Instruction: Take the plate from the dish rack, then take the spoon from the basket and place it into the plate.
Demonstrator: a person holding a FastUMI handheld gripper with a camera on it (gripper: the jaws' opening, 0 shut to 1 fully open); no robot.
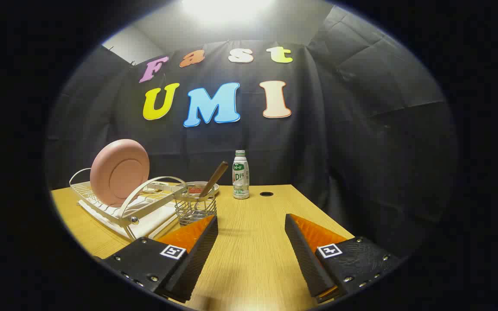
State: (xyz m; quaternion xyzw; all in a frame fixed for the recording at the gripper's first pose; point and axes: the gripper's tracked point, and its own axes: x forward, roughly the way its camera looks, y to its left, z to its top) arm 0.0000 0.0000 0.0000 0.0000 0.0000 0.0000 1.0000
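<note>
Pink and round, the plate stands on edge in the dish rack, leaning a little, its face turned toward the hand-held gripper, whose fingers are spread wide with nothing between them, low over the wooden worktop and well short of the rack. Just beside the rack on its bottle side, the wire basket holds the spoon, handle up, its long axis slanting toward the bottle. Reaching for the plate, I'd worry a finger might catch the rack's hoop handle or knock the basket over.
</note>
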